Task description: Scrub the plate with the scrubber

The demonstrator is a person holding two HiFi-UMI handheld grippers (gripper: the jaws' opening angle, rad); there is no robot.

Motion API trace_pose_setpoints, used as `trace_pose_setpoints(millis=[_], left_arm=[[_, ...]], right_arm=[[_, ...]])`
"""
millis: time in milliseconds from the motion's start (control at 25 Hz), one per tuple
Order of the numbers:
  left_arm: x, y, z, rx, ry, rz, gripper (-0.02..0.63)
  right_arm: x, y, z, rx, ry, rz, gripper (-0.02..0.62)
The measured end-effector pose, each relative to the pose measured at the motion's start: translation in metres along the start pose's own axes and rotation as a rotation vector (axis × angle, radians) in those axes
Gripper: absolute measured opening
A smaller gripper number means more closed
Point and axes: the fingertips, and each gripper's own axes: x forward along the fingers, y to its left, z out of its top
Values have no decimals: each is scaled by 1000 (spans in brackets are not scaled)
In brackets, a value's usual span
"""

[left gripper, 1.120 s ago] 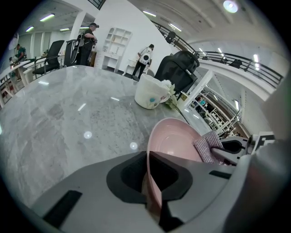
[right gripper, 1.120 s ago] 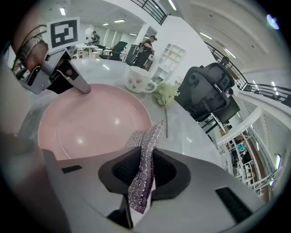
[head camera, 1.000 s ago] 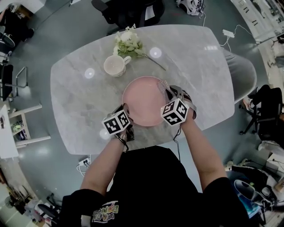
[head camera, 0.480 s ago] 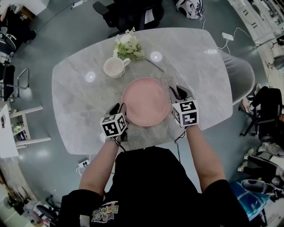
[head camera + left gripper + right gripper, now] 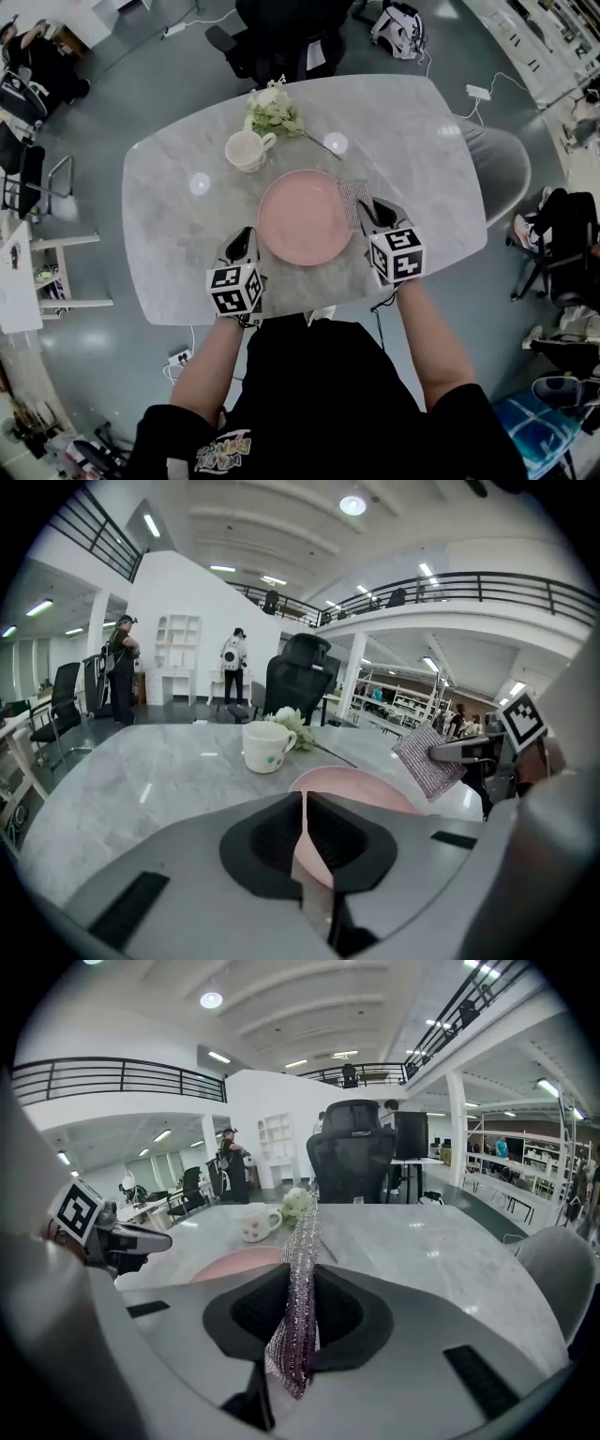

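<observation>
Person in black top, both forearms stretched out over the near edge of a grey marble table (image 5: 427, 141), one gripper per hand. Left gripper (image 5: 244, 240) sits just beside the plate's near-left rim. Its jaws are closing, almost together, with only a thin slit left and nothing between them; the plate shows through the slit in the left gripper view. Right gripper (image 5: 371, 212) is on the plate's right side, jaws clamped on the scrubber (image 5: 353, 200), a sparkly silver-purple mesh cloth. The cloth stands on edge between the pads and sticks out forward past the jaws. Scrubber is just beside the plate's right rim and looks lifted off the table in the left gripper view; not on the plate. Pink round plate (image 5: 305, 217) lies flat on the table between the two grippers, nothing on it. Beyond the plate, to the far left, a white cup (image 5: 246, 150) stands upright, handle pointing right. Just behind the cup lies a bunch of white flowers (image 5: 272, 111), stem trailing right. Past the table's far edge, a black office chair (image 5: 281, 42).
</observation>
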Motion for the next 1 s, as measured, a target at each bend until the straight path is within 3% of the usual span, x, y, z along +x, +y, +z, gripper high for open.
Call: trace_pose_setpoints(millis=[240, 680, 1000], left_arm=[[-58, -25, 5, 71, -76, -35, 18], [-137, -43, 10, 19, -167, -160, 18], [-169, -30, 7, 52, -173, -288, 18]], right_arm=[[-39, 30, -2, -2, -46, 55, 75], [-84, 106, 2, 54, -111, 144, 75], [-98, 172, -12, 76, -119, 118, 75]])
